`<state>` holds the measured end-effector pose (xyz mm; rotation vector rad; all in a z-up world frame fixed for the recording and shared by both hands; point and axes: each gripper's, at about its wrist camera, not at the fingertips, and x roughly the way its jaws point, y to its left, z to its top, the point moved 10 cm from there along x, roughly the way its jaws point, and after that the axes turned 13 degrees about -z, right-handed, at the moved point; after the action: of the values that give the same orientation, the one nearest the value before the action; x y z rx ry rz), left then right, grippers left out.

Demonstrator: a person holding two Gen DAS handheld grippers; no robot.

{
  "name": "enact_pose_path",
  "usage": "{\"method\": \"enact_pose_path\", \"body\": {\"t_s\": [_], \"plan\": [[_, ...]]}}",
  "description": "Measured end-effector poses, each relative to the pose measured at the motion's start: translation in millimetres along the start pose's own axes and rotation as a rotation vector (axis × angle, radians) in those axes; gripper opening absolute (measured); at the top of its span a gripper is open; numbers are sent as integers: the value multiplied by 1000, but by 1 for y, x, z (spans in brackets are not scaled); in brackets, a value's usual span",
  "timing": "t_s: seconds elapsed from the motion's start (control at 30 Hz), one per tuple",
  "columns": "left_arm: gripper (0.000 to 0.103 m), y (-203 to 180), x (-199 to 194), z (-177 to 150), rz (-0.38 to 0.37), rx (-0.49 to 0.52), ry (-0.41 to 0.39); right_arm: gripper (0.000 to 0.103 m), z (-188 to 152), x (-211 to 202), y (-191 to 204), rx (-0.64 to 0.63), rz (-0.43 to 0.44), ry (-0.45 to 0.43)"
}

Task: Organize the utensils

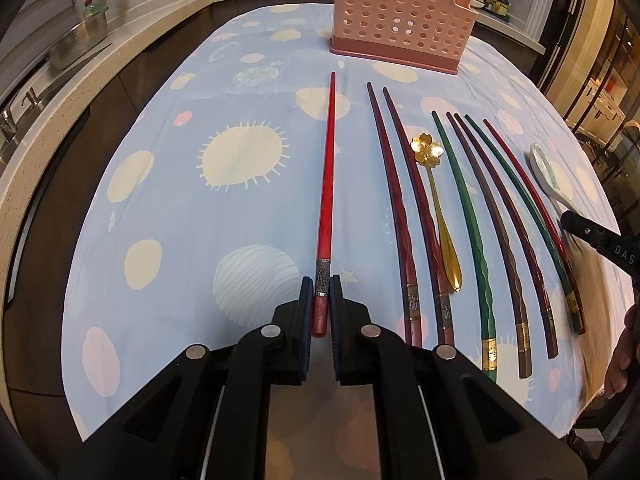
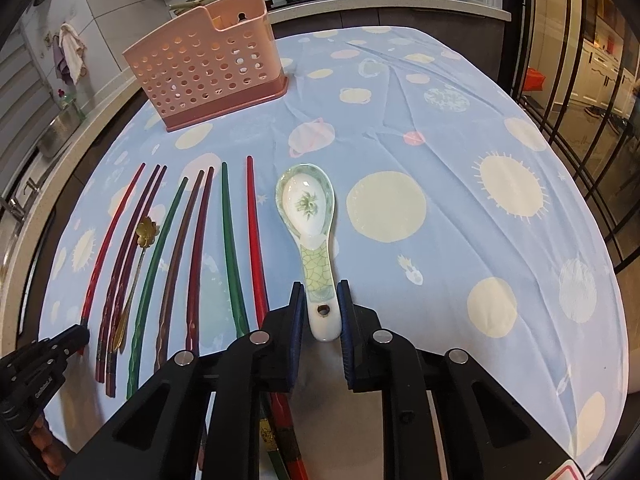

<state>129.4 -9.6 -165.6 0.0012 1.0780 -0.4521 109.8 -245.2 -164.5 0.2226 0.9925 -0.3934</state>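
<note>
L hand-held gripper [image 1: 320,300]: jaws narrow, straddling butt end of red chopstick [image 1: 326,184]; contact unclear, not lifted.
R hand-held gripper [image 2: 320,312]: jaws narrow around handle of ceramic spoon [image 2: 310,232], lying on counter [image 2: 460,128]; grip not confirmed.
Chopstick handling: light, stiff, slick lacquer; take at banded end.
Spoon handling: heavier, fragile, glazed; take mid-handle.
Mid row: other chopsticks [image 1: 468,220], gold spoon [image 1: 436,208], side by side.
Far: pink holder [image 1: 400,16], upright.
Hidden: holder insides; chopstick ends under R gripper.
</note>
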Motion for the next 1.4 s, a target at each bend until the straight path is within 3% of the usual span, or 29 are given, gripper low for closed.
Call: {"method": "enact_pose_path", "body": {"t_s": [0.3,0.6,0.93,1.4], "plan": [[8,1,0,2,3,-1,1,21,18,-10,-10,27,5,-37],[8,1,1,2,9,-2,3,14,2,10,0,2,24,18],[8,1,1,3,9,-3,4,12,-2,9,-1,-14,11,-7],[8,-1,-19,-2,-32,-24,-18,11,7,-27,-8,-11,9,-76]]}}
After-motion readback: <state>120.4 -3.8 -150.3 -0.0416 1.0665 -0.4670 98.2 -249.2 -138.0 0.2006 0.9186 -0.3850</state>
